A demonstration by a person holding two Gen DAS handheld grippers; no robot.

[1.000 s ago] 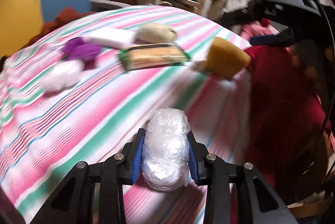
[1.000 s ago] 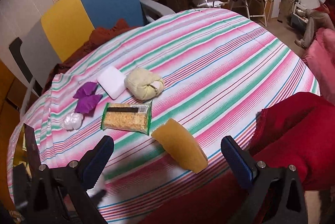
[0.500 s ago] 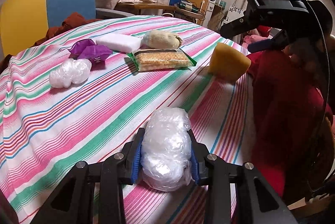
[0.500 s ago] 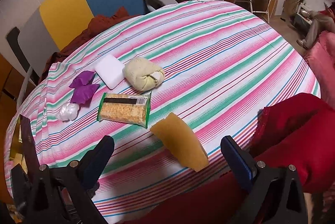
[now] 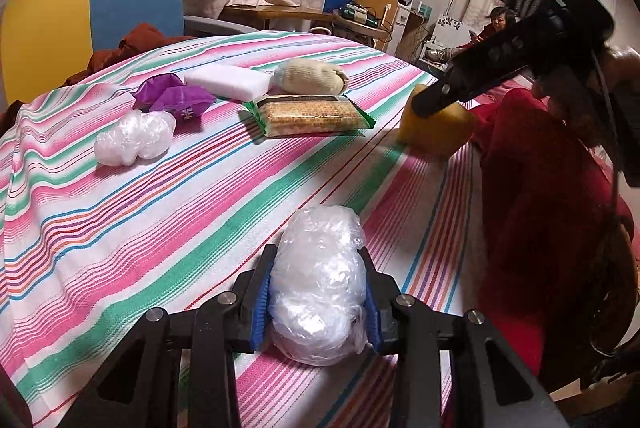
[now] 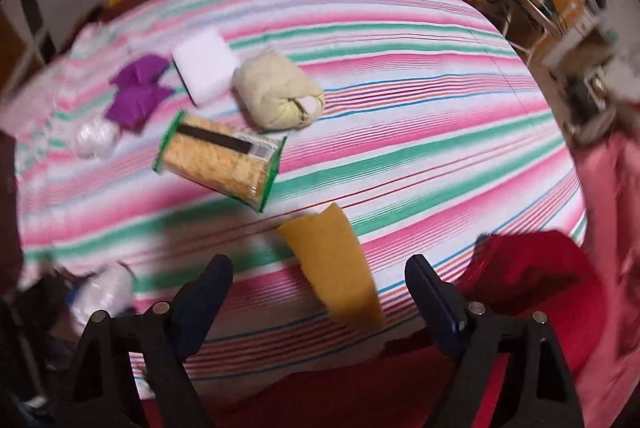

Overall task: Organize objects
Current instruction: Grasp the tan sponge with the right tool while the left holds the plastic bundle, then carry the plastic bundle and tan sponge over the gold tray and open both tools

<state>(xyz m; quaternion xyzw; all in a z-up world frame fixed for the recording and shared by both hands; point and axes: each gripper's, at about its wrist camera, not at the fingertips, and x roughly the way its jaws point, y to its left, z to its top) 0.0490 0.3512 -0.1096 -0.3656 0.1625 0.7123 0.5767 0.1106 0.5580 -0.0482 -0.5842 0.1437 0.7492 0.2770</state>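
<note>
In the left wrist view, a crinkled clear-plastic wad (image 5: 320,284) is seen pinched between the blue pads of the left tongs (image 5: 318,294), low over the striped cloth of the bench (image 5: 168,195) near its front edge. Farther back a loose cluster is laid out: a second, smaller plastic wad (image 5: 134,136), a crumpled purple wrapper (image 5: 174,96), a smooth white block (image 5: 228,80), a rolled cream sock (image 5: 309,77) of knitted fabric, and a flat cracker pack (image 5: 310,115) in clear film with green ends. A yellow sponge (image 5: 438,131), blocky and porous-looking, lies apart at the bench's right edge, with the right tongs reaching over it. By this layout, the grouping is judged partly done: five items are gathered, while the held wad and the sponge are left to be placed. In the right wrist view, which is blurred, the right tongs (image 6: 318,300) are spread wide and empty, held just above the sponge (image 6: 334,268), which sits between the jaws in the picture; contact cannot be told. The same cluster is seen beyond: pack (image 6: 220,159), sock (image 6: 280,95), block (image 6: 204,65), wrapper (image 6: 136,95) and small wad (image 6: 96,137). The held wad (image 6: 104,292) appears at lower left.
</note>
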